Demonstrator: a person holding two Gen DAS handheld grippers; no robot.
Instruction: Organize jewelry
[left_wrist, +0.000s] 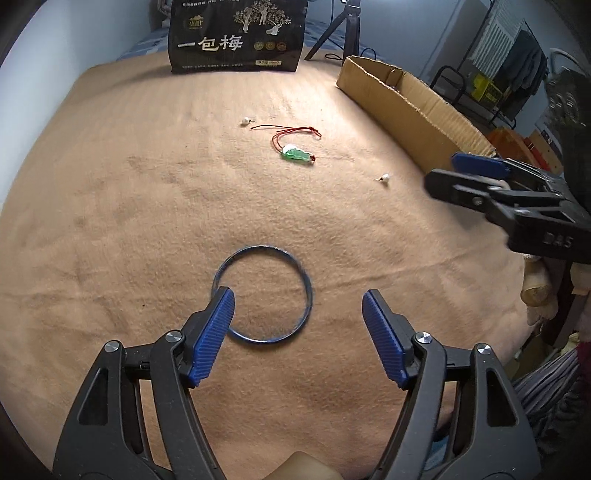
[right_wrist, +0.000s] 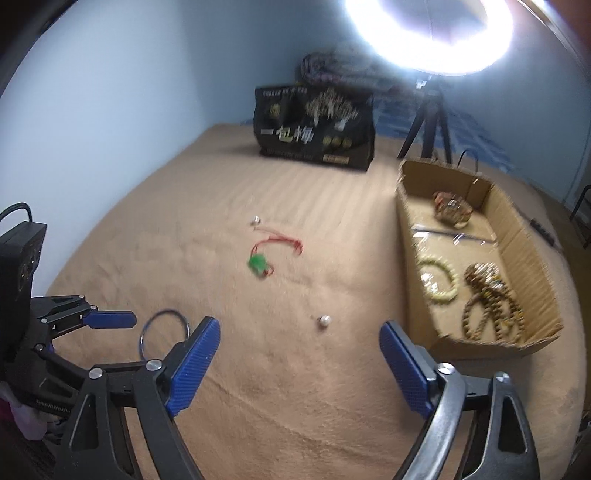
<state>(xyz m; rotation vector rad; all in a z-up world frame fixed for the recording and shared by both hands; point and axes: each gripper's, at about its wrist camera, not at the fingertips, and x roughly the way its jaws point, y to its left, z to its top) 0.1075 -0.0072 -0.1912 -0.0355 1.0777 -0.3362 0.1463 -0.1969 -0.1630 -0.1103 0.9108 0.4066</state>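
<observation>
Left claw (left_wrist: 298, 334) gaping, blue pads apart, nothing gripped. Blue bangle (left_wrist: 263, 293) flat on tan blanket (left_wrist: 110, 221); its near-left rim passes behind the left pad (left_wrist: 212, 336), the rest lies in the gap. Beyond the claw: green pendant on red cord (left_wrist: 295, 154), with one pearl earring (left_wrist: 246, 121) farther left, another (left_wrist: 385, 179) to the right. Right claw (left_wrist: 448, 171) enters from the right edge, near the cardboard box (left_wrist: 406, 99). Black printed bag (left_wrist: 236, 35) stands farthest off.

Black grippers (left_wrist: 298, 334), ribbed blue pads (left_wrist: 214, 332)
</observation>
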